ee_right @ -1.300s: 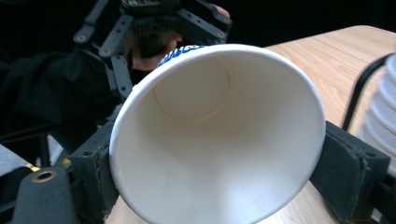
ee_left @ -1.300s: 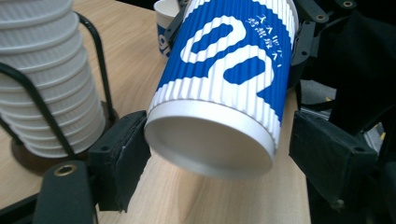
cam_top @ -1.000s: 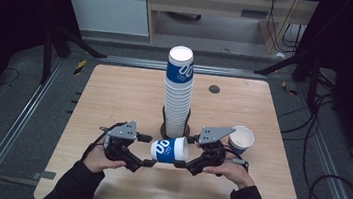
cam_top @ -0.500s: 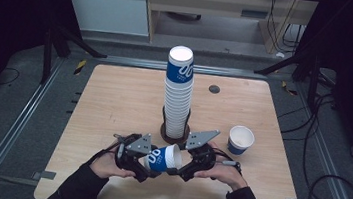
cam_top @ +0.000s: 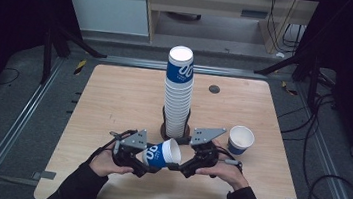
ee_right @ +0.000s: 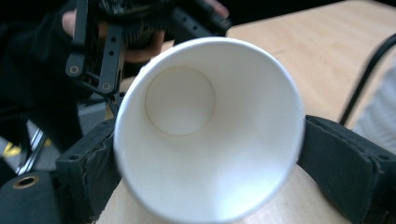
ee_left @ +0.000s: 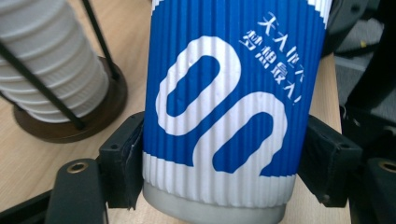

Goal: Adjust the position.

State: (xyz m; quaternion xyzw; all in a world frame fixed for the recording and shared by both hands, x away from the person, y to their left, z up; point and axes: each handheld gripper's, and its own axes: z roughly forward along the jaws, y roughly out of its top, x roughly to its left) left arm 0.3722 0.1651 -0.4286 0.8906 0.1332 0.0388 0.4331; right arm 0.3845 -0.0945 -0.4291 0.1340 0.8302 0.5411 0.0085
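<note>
A blue-and-white ribbed paper cup [cam_top: 160, 154] lies on its side above the table's front, its mouth pointing right and slightly up. My left gripper [cam_top: 138, 159] is shut on its base end; the cup [ee_left: 224, 107] sits between the black pads [ee_left: 122, 168] of the left gripper [ee_left: 224, 182]. My right gripper [cam_top: 183, 167] is shut on the rim. In the right gripper view the white inside of the cup [ee_right: 201, 130] faces me, held in the right gripper [ee_right: 205, 186], with a pad [ee_right: 348, 168] pressed to each side of the rim.
A tall stack of the same cups [cam_top: 178, 92] stands in a wire holder on a dark round base [ee_left: 93, 112] at the middle of the wooden table [cam_top: 114, 97]. One cup [cam_top: 240, 139] stands upright to the right. Dark floor and rails surround the table.
Both grippers drew the cup toward the front edge and away from the stack. The cup's mouth now tips slightly upward, and the right gripper has left the upright cup's side.
</note>
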